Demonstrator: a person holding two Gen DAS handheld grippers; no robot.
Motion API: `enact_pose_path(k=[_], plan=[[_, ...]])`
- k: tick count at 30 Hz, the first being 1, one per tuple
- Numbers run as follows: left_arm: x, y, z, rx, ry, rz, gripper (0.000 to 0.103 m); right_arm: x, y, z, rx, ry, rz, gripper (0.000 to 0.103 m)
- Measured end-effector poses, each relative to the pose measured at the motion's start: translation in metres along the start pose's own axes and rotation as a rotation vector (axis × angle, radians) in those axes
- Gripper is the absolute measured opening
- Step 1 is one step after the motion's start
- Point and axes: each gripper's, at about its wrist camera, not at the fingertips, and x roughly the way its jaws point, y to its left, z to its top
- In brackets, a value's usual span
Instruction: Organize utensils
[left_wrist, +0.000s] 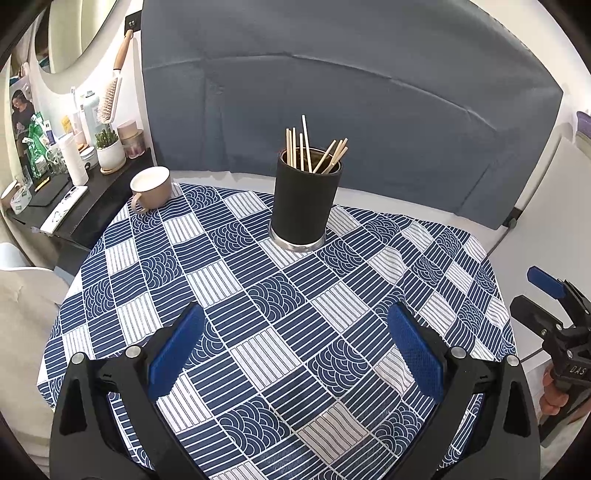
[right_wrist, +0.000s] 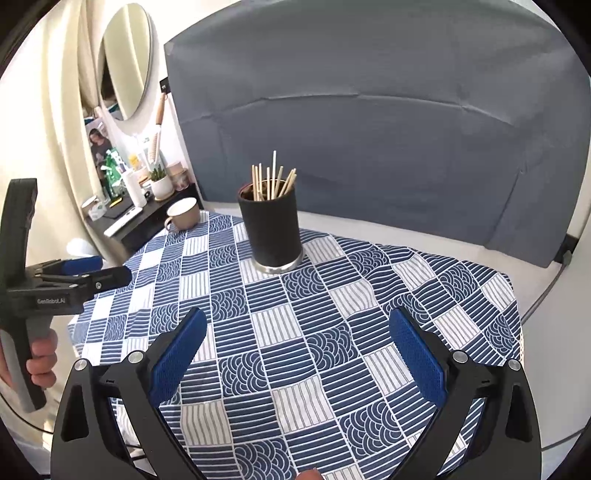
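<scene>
A black cylindrical holder with a silver base stands upright at the far side of the table, with several wooden chopsticks standing in it. It also shows in the right wrist view, chopsticks inside. My left gripper is open and empty, well short of the holder above the cloth. My right gripper is open and empty too. The right gripper shows at the right edge of the left wrist view, the left gripper at the left edge of the right wrist view.
A blue and white patterned cloth covers the table. A beige mug stands at its far left corner. A black side shelf with bottles, a potted plant and a hairbrush is at the left. A grey backdrop stands behind.
</scene>
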Motion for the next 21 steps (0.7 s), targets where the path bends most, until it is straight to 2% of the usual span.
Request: enact_pose_path(k=[10, 21], plan=[[-0.008, -0.013, -0.004, 0.006, -0.012, 0.015, 0.097, -0.005, -0.007, -0.006, -0.01, 0.0, 0.012, 0.095], [-0.017, -0.033, -0.01, 0.009, -0.028, -0.015, 0.097, -0.015, -0.017, -0.011, -0.037, -0.007, 0.018, 0.095]])
